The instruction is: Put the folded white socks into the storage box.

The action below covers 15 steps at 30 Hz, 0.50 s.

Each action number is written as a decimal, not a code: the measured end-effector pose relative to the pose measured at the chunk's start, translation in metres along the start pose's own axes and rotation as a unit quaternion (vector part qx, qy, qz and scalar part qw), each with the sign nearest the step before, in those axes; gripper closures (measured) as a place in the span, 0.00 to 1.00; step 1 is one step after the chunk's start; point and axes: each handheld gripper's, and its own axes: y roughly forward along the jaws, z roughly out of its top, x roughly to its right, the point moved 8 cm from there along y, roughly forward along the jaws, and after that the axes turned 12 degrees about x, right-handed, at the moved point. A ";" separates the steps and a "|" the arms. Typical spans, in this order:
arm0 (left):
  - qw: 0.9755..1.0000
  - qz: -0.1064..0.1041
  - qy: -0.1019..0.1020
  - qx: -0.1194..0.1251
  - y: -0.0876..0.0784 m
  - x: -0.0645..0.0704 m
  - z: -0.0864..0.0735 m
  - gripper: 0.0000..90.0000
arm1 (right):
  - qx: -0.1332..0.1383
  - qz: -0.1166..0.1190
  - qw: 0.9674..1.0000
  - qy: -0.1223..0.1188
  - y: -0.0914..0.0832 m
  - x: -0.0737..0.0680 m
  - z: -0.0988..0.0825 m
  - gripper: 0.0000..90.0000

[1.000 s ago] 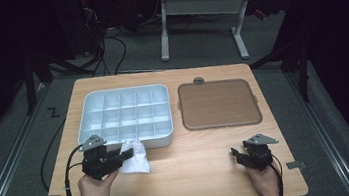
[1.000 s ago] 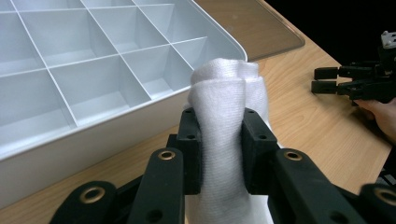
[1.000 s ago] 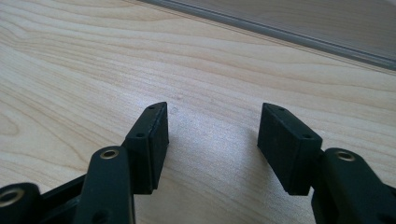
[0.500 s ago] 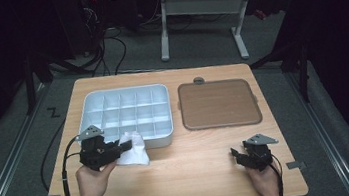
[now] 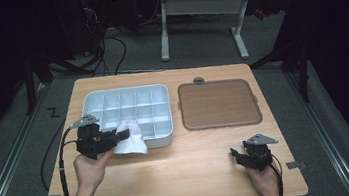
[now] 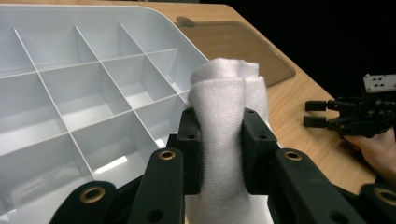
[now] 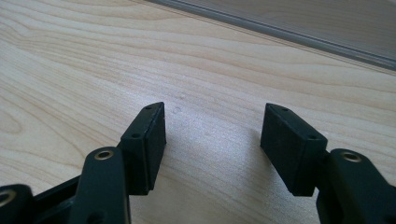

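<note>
A white cloth (image 5: pixel 130 139) is bunched between the jaws of my left gripper (image 5: pixel 113 139), which is shut on it. The cloth hangs over the near edge of a white compartment tray (image 5: pixel 123 90). In the left gripper view the cloth (image 6: pixel 224 102) bulges above both pads, with the tray's (image 6: pixel 159 18) empty cells just beyond. My right gripper (image 5: pixel 236 157) rests low at the table's near right, pointing left. Its jaws have just been opening, and its own view shows the right gripper (image 7: pixel 212 140) open over bare wood with nothing between the pads.
A brown flat lid (image 5: pixel 218 103) lies to the right of the tray, with a small grey knob (image 5: pixel 199 80) at its far edge. Bare wooden tabletop (image 5: pixel 182 177) spans the near half. Beyond the table stand a desk frame and cables on a dark floor.
My left gripper has carried the cloth up and away from the person, so the cloth now overlaps the tray's near edge. The right hand has kept still.
</note>
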 end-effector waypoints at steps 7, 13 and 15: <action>1.000 0.009 0.014 0.002 0.009 -0.003 0.007 0.81 | 0.000 0.000 1.000 0.000 0.000 0.000 0.000 0.46; 1.000 0.011 0.014 -0.001 0.016 -0.006 0.008 0.81 | 0.000 0.000 1.000 0.000 0.000 0.000 0.000 0.46; 1.000 0.010 0.010 -0.002 0.018 -0.007 0.009 0.81 | 0.000 -0.001 1.000 0.000 0.000 0.000 0.000 0.46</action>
